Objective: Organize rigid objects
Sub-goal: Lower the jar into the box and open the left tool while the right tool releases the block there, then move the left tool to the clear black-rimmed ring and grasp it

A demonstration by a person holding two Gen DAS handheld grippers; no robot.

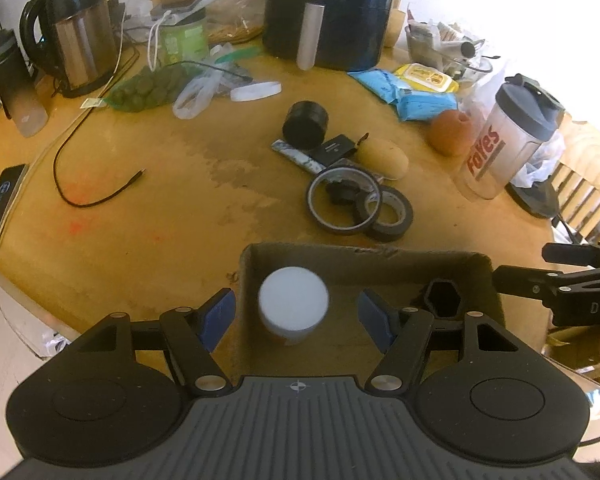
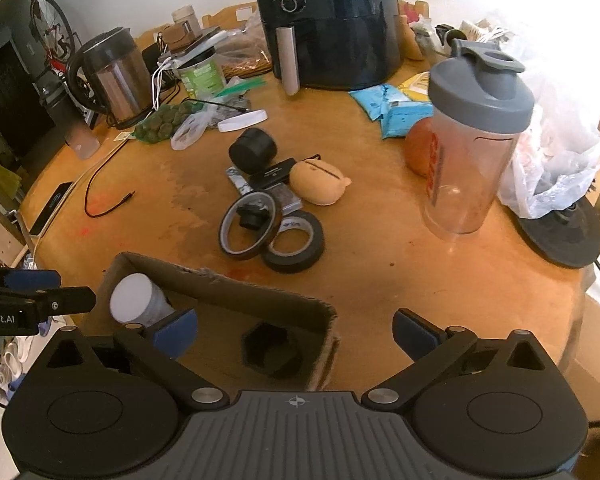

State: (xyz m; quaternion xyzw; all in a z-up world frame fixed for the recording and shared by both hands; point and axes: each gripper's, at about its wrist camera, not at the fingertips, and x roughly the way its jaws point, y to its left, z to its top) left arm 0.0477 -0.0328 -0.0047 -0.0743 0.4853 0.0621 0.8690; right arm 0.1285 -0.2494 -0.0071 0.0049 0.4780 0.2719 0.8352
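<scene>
A cardboard box sits at the table's near edge. Inside it stand a white-lidded jar and a black hexagonal piece. My left gripper is open, its blue pads on either side of the jar, above the box. My right gripper is open and empty over the box's right end. On the table beyond lie two tape rolls, a thin tape ring around a small black knob, a black cylinder, a small black case and a tan pouch.
A round wooden table holds an air fryer, a kettle, a shaker bottle, an orange, blue packets, a bag of green fruit, a black cable and a phone.
</scene>
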